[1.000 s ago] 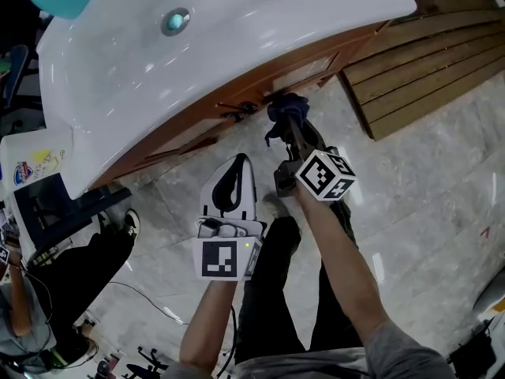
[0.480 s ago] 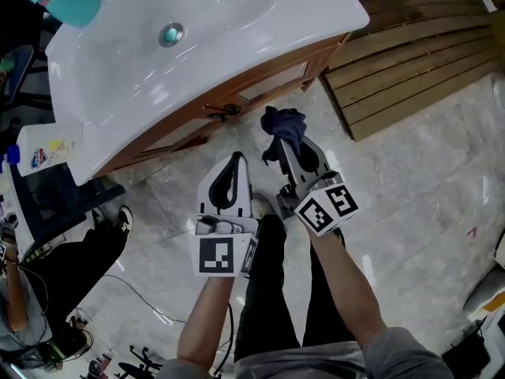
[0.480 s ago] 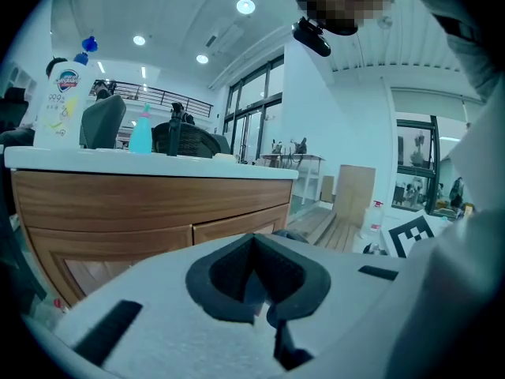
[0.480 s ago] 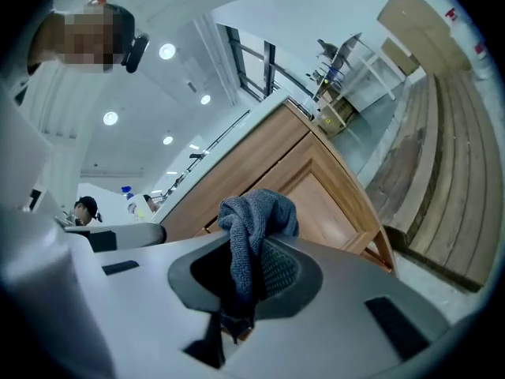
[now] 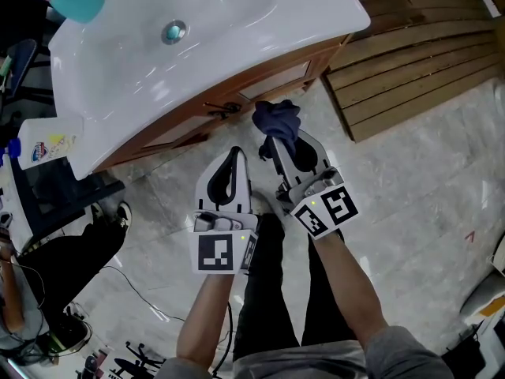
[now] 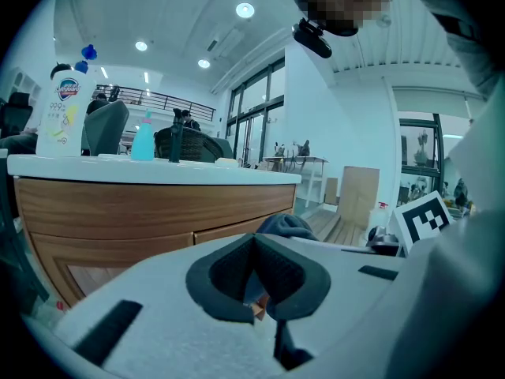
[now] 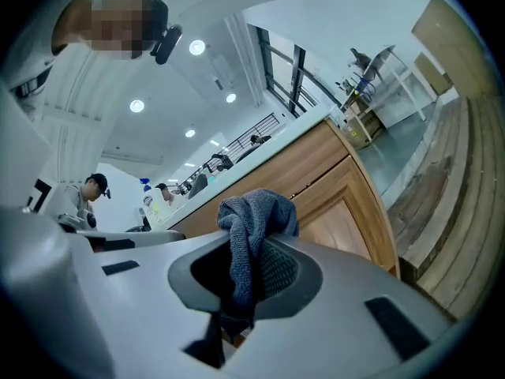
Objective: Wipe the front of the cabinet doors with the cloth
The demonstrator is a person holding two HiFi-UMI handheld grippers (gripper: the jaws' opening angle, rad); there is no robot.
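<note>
White basin [image 5: 213, 30] fills the upper left above the wooden cabinet doors [image 5: 278, 77]; the dark blue cloth [image 5: 278, 119], at centre, has pulled off them and nears again, likely for another pass. Right gripper [image 5: 276, 142] clamps it; left gripper [image 5: 233, 158] beside is closed, empty.

You are holding the left gripper [image 6: 254, 240] with jaws meeting, nothing between them, facing the wooden cabinet [image 6: 142, 212]; the dark cloth [image 6: 286, 225] is peeking up just right.
</note>
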